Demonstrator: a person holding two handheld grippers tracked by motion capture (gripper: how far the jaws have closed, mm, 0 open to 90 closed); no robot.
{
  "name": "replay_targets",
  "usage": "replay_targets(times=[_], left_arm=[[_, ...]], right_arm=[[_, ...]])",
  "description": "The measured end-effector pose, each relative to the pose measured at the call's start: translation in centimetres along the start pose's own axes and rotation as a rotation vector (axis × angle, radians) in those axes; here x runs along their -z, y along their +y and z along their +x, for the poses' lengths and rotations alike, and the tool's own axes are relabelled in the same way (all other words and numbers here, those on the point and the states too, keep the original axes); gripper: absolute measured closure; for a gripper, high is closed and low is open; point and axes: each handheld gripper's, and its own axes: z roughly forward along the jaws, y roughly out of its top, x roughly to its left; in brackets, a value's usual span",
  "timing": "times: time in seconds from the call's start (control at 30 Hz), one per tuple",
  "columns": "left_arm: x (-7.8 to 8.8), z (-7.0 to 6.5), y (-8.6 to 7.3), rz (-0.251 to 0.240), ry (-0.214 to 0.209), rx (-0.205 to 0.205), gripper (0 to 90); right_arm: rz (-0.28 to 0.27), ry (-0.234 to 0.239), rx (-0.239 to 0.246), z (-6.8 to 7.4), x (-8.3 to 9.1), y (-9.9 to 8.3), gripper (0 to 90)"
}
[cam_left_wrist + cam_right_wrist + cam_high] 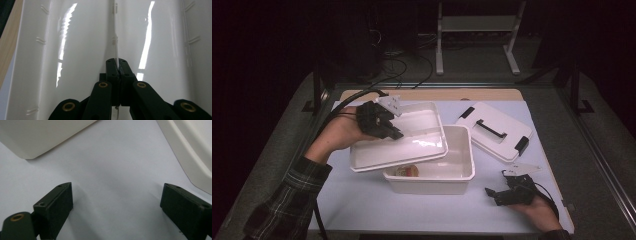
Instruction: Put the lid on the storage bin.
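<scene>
Tray pinched by rim in left hand-held gripper, tilted over tub; could slip. Right hand-held gripper spread, empty.

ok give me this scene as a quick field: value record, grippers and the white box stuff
left gripper: shut on the inner tray's rim, held tilted over the box
inner tray: white, shallow, lifted, partly above the box
box: white, open, on the table mat
box contents: a small roundish item at the near left, too unclear to name
lid: white, black handle and clips, lying on the mat right of the box
right gripper: open, holding nothing, low over the mat near the box's right corner
table mat: pale blue-grey
</scene>
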Motion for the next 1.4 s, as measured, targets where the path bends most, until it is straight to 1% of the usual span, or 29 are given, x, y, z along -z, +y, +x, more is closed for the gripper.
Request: replay_targets(times=[0.1,0.27,0.33,0.37,0.5,0.63,0.7,0.77,0.87,0.9,1.0,1.2,1.4], left_arm=[[-0.9,0.0,0.7,-0.015,-0.028,-0.02,88.4],[-2.4,0.0,1.7,-0.003,-0.064,-0.066,88.4],[-3.1,0.0,2.1,-0.008,-0.08,-0.078,88.4],[-3.4,0.0,2.3,-0.006,-0.081,-0.088,88.4],[-4.5,0.0,2.9,-0.01,-0.099,-0.1,88.4],[-5.7,-0.1,3.5,-0.004,-0.114,-0.116,88.4],[-6.2,-0.1,3.6,-0.005,-0.127,-0.119,88.4],[-6.8,-0.1,3.7,-0.01,-0.122,-0.117,88.4],[-7.4,0.0,3.6,-0.007,-0.141,-0.113,88.4],[-7.6,0.1,3.6,-0.001,-0.134,-0.117,88.4],[-7.9,0.1,3.7,-0.001,-0.133,-0.109,88.4],[-8.7,0.0,3.9,0.01,-0.127,-0.115,88.4],[-9.2,0.2,3.3,-0.005,-0.14,-0.089,88.3]], right_arm=[[0.0,0.0,0.0,0.0,0.0,0.0,10.2],[0.0,0.002,-0.003,0.0,0.0,0.0,10.2],[0.0,0.002,-0.004,0.0,0.0,0.0,10.2],[0.0,0.002,-0.004,0.0,0.0,0.0,10.2],[0.0,0.002,-0.004,0.0,0.0,0.0,10.2],[0.0,0.003,-0.003,0.0,0.0,0.0,10.2],[-0.001,0.003,-0.003,0.0,0.0,0.0,10.2],[-0.001,0.002,-0.002,0.0,0.0,0.0,10.3],[-0.001,0.003,-0.003,0.0,0.0,0.0,10.2],[-0.001,0.003,-0.004,0.0,0.0,0.0,10.2],[-0.001,0.002,-0.002,0.0,0.0,0.0,10.2],[-0.001,0.002,-0.002,0.0,0.0,0.0,10.3],[-0.001,0.002,-0.002,0.0,0.0,0.0,10.3]])
